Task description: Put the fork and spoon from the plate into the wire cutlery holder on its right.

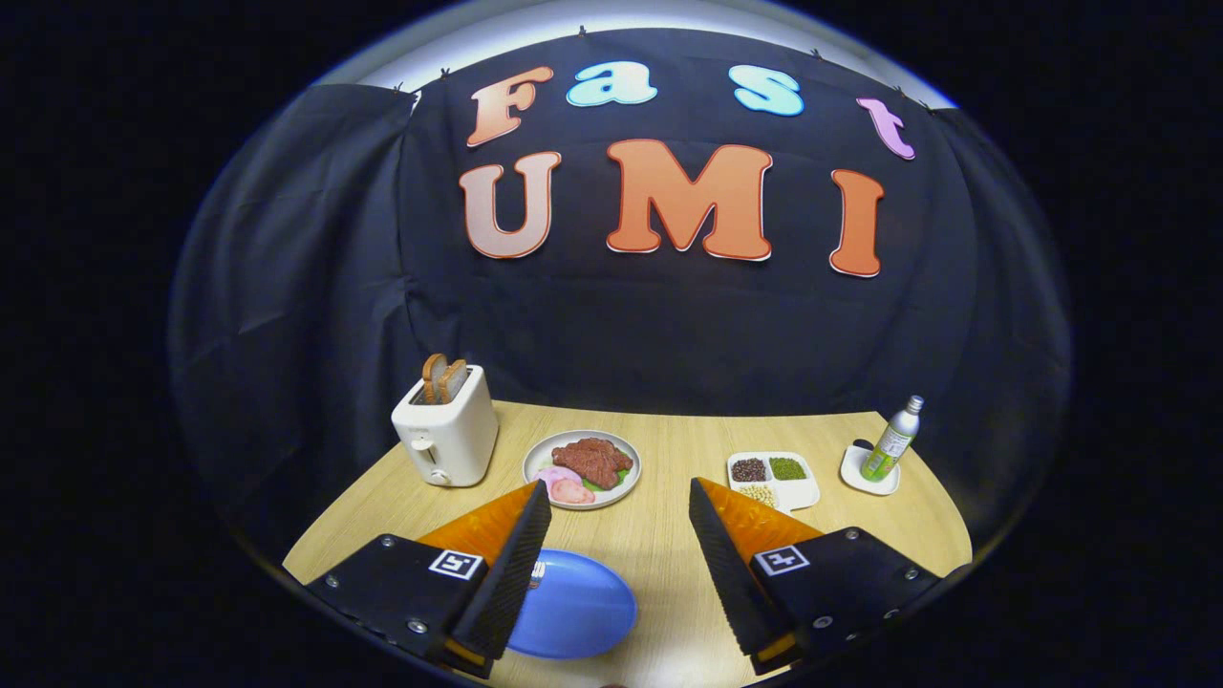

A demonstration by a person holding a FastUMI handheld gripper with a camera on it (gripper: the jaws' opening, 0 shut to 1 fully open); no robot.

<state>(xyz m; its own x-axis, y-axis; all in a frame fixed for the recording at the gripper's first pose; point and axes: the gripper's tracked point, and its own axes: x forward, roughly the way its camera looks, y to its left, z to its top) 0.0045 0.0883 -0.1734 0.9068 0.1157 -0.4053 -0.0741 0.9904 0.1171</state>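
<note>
A blue plate [573,604] lies on the wooden table [659,535] in the lower middle of the frame, partly hidden behind the left finger; the part that shows looks bare apart from a small marking at its upper left rim, too small to make out. Whether a fork or spoon lies on the hidden part cannot be told.

Just above the frame's centre line of the table, a round white plate [582,467] carries a slab of brown meat, pink slices and a bit of green leaf. To its right, a white divided tray [773,478] holds dark beans in one compartment, green grains in another and pale beans in the front one. Further right, a green bottle with a silver cap [891,440] stands upright on a small white dish [868,474].

At the left of the table a white toaster [446,432] stands with two brown bread slices [445,378] sticking up from its slots. Black cloth hangs behind everything.

The gripper [619,497] has its fingers spread wide, with bare table between them. They grip nothing. The left finger's tip overlaps the near rim of the meat plate in the picture, and the right tip sits just left of the divided tray.
</note>
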